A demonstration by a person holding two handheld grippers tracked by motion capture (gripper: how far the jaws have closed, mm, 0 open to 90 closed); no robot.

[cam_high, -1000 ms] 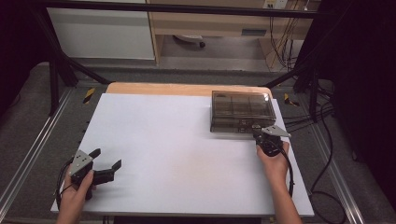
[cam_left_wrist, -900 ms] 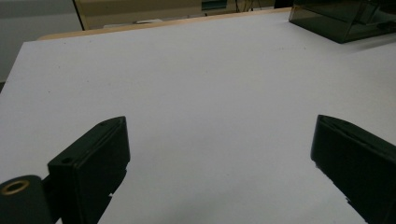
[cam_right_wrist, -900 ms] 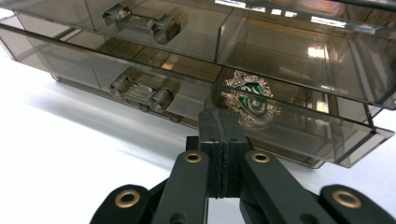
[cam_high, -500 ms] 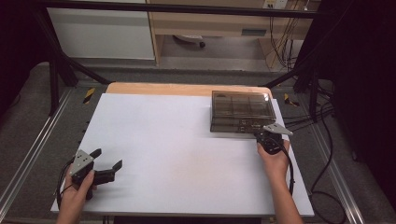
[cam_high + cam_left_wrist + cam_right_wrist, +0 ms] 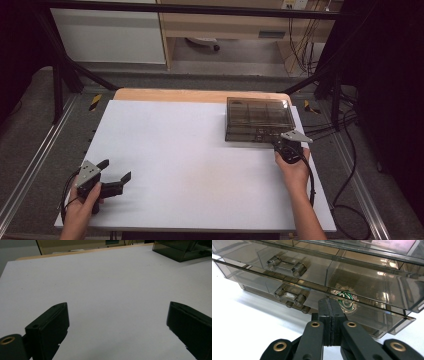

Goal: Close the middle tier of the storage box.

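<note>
A smoky, see-through drawer box (image 5: pixel 259 119) is seen near the far right corner of the white tabletop (image 5: pixel 190 165). The right gripper (image 5: pixel 287 148) is held against the box's near front edge, and its jaws are pressed flat together with nothing visibly caught between them. In the right gripper view, the closed tips (image 5: pixel 329 305) are seen at the front lip of the lower drawer (image 5: pixel 362 312), beside its moulded handle (image 5: pixel 290 295); whether they touch the plastic cannot be told. The left gripper (image 5: pixel 114 177) is held near the near left corner, well apart from the box, with its jaws spread wide over bare tabletop.

The risk here is judged to lie in the light box and the slick surface. If the closed tips are pushed or hooked against the drawer front, the whole box may be slid toward the far edge instead of the drawer being moved, since nothing is bracing it. The tips could also slip off the thin lip, and the drawer might be jammed if force is applied off-centre.
</note>
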